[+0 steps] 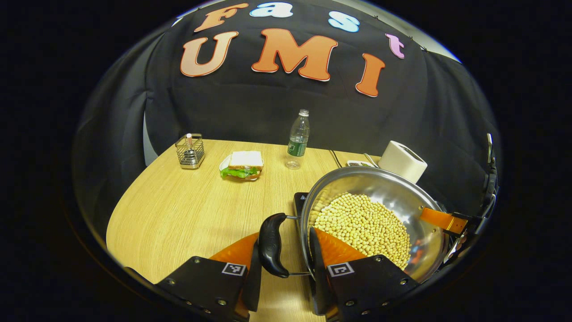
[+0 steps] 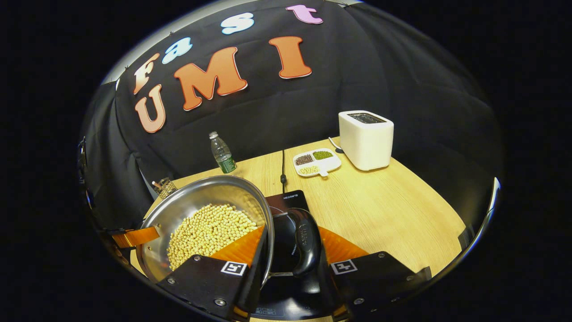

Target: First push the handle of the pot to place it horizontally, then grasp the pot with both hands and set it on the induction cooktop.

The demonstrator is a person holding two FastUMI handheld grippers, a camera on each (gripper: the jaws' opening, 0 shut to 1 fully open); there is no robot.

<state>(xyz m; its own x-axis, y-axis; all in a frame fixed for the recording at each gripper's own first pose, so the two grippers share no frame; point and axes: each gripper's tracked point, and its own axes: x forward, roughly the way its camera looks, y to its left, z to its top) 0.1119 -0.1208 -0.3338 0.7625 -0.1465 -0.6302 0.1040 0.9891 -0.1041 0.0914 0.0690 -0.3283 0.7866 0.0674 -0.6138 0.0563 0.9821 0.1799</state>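
Left gripper view: the left gripper (image 1: 285, 264) clamped one black side handle (image 1: 272, 245) of the steel pot (image 1: 393, 192) of soybeans (image 1: 364, 226). Right gripper view: the right gripper (image 2: 291, 264) gripped the opposite handle (image 2: 307, 243), the pot above the induction cooktop (image 2: 288, 201) on the wooden table (image 2: 384, 205).

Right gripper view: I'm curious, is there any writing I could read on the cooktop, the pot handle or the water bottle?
cooktop: one short brand word near its far edge, too small to read with certainty.
pot handle: a raised word along it, too blurred to read.
bottle: print on its band, too small to read.
Nothing on these three can be quoted.
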